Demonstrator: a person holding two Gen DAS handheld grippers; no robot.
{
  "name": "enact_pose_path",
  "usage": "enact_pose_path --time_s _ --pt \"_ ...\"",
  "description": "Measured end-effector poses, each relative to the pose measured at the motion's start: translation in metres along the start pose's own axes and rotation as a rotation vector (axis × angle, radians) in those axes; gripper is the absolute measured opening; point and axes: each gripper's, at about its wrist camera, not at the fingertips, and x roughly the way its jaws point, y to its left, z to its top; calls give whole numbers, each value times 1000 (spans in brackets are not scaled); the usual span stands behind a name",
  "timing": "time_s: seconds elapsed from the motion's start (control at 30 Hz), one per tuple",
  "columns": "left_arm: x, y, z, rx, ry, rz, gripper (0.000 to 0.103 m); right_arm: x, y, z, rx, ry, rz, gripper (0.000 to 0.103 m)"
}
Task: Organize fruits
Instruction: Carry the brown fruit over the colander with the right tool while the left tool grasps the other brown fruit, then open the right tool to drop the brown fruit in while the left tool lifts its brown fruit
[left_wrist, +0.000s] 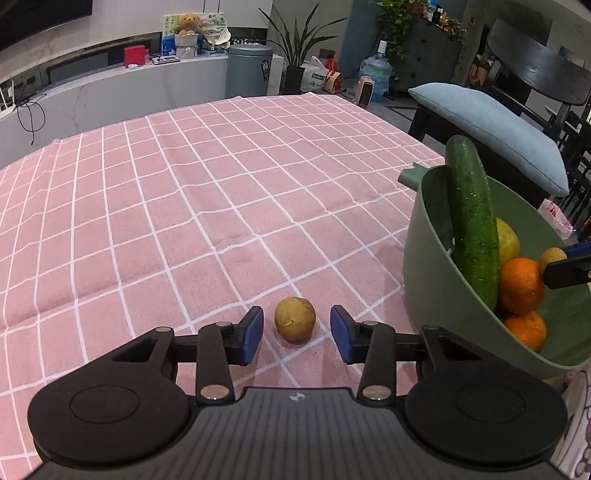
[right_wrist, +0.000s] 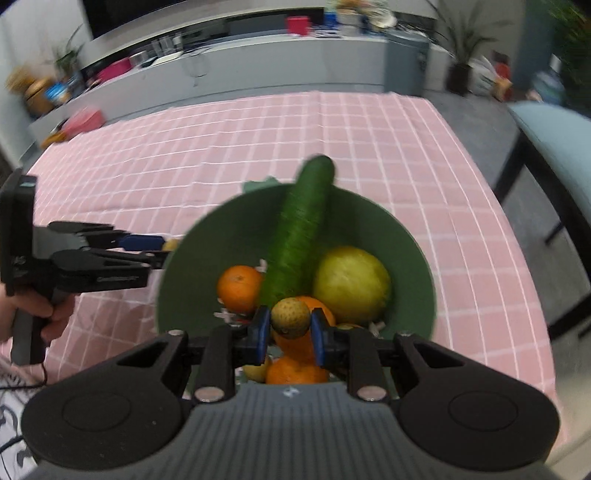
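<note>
A small yellow-brown round fruit (left_wrist: 295, 319) lies on the pink checked tablecloth (left_wrist: 184, 206). My left gripper (left_wrist: 296, 329) is open, its blue pads on either side of that fruit with gaps to it. The green bowl (left_wrist: 436, 266) stands to its right, holding a cucumber (left_wrist: 471, 221), oranges (left_wrist: 521, 284) and a yellow-green fruit (left_wrist: 508, 240). My right gripper (right_wrist: 289, 325) is shut on a second small yellow-brown fruit (right_wrist: 290, 317) and holds it above the near part of the bowl (right_wrist: 207, 251), over the oranges (right_wrist: 240, 286). The cucumber (right_wrist: 299, 236) leans on the far rim.
A chair with a light blue cushion (left_wrist: 491, 125) stands past the table's right edge. A low white counter (left_wrist: 122, 92) with clutter runs behind the table. The left gripper (right_wrist: 146, 248) and the hand holding it show left of the bowl in the right wrist view.
</note>
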Motion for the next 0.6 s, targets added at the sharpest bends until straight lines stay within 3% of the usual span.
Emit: enact_pose_path --time_s 0.27,0.6 --pt "2 -2 -2 10 -1 6 28 1 7 -4 16 -45 50 19" --pt "-22 -9 1 7 2 5 27 25 35 -9 3 43 149 19"
